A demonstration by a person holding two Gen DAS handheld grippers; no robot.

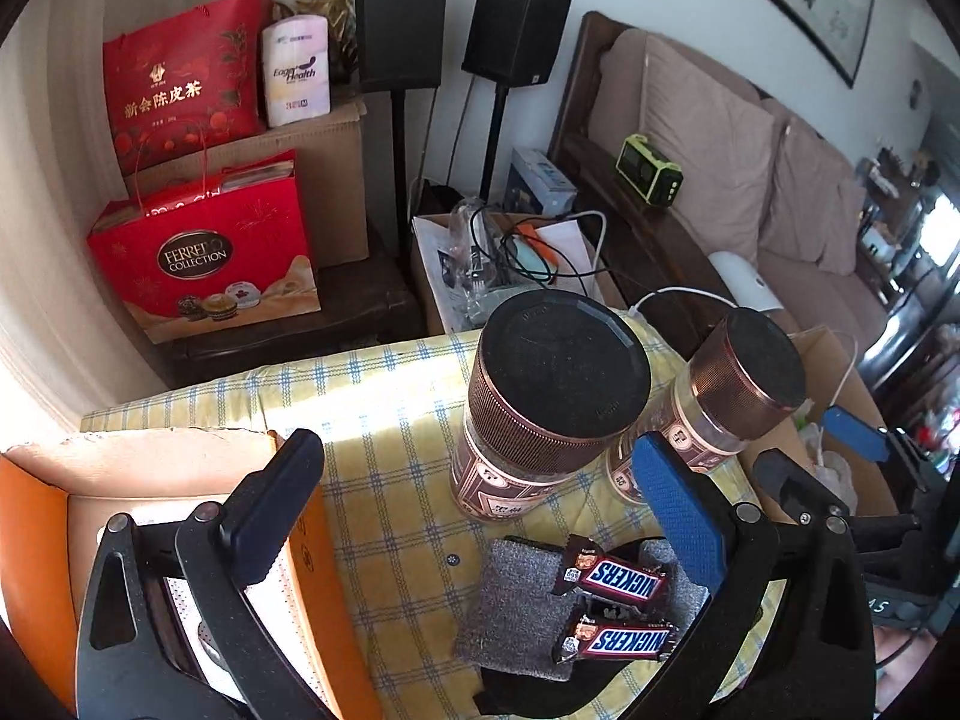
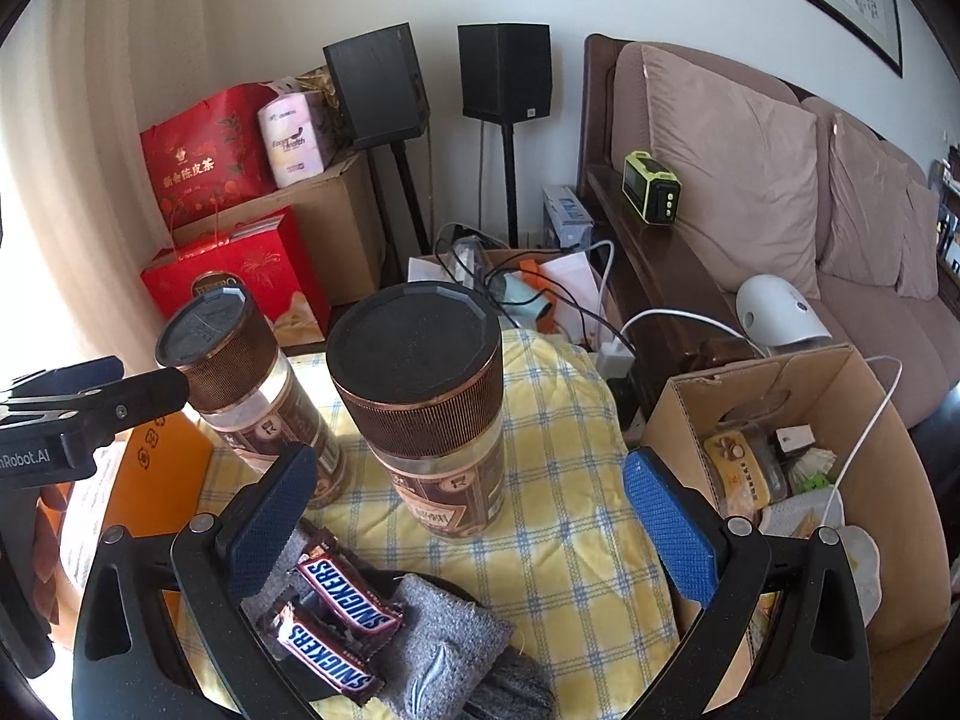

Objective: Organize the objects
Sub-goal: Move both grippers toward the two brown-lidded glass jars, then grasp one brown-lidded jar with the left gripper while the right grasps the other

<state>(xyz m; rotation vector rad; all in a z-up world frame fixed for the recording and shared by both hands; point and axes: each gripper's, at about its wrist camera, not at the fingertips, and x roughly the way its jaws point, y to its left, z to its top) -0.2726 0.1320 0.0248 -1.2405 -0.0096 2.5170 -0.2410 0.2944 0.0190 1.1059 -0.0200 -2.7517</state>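
Table [image 2: 558, 564], yellow check cloth: two brown-lidded jars [image 2: 420, 408] at frame centre; two Snickers bars [image 2: 342, 630] on grey cloth [image 2: 444, 642], lower centre. Left gripper [image 1: 480, 510], right gripper [image 2: 468, 516]: jaws wide apart, holding nothing.

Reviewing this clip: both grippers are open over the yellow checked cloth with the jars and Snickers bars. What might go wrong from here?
1. The two tall jars stand close together; reaching for one may well knock over the other.
2. The Snickers bars lie on a loose grey cloth; the open left gripper might pinch fabric with a bar.
3. The open right gripper hangs near the cardboard box and its white cable, which could snag.
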